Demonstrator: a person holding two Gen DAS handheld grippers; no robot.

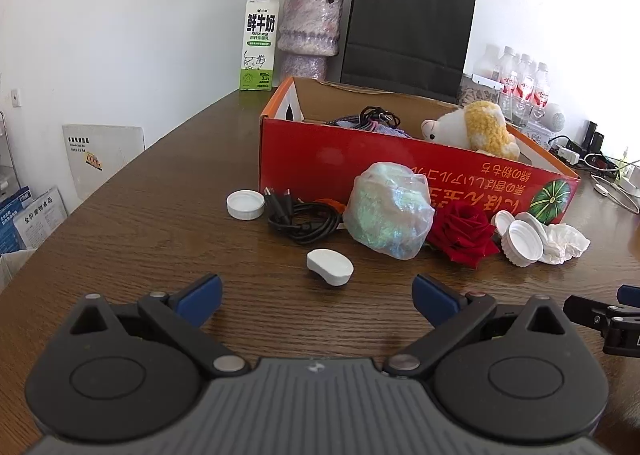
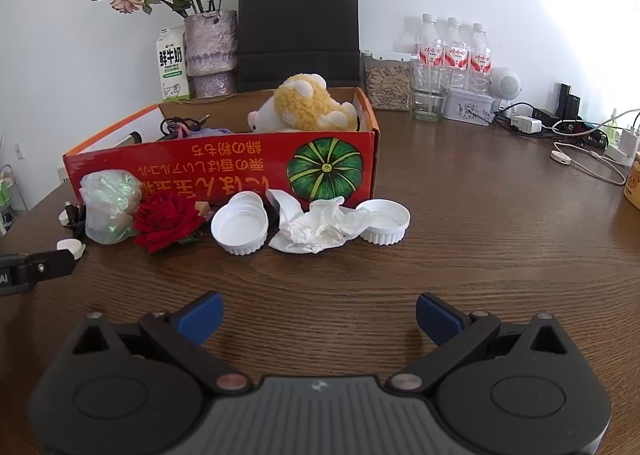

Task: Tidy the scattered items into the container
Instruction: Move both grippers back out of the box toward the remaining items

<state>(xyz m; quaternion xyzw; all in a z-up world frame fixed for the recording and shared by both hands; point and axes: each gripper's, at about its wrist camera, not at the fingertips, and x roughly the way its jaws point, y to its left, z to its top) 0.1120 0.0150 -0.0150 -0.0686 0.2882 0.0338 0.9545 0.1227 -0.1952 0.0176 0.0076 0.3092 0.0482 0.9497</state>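
Observation:
A red cardboard box (image 1: pixel 360 159) (image 2: pixel 224 171) stands on the wooden table and holds a yellow and white plush toy (image 1: pixel 476 127) (image 2: pixel 308 105) and cords. In front of it lie a white lid (image 1: pixel 245 204), a black cable (image 1: pixel 304 219), a white bean-shaped piece (image 1: pixel 330 266), a shiny plastic bag (image 1: pixel 390 215) (image 2: pixel 108 211), a red rose (image 1: pixel 466 233) (image 2: pixel 168 221), white lids (image 2: pixel 240 227) (image 2: pixel 384 221) and a crumpled tissue (image 2: pixel 320 225). My left gripper (image 1: pixel 316 299) is open and empty, short of the bean-shaped piece. My right gripper (image 2: pixel 319 315) is open and empty, short of the tissue.
A milk carton (image 1: pixel 259 41), a vase of dried roses (image 1: pixel 310 31), a black paper bag (image 1: pixel 408 31) and water bottles (image 2: pixel 454 51) stand behind the box. Chargers and cables (image 2: pixel 580 135) lie at the right. The table's left edge (image 1: pixel 108 183) drops off.

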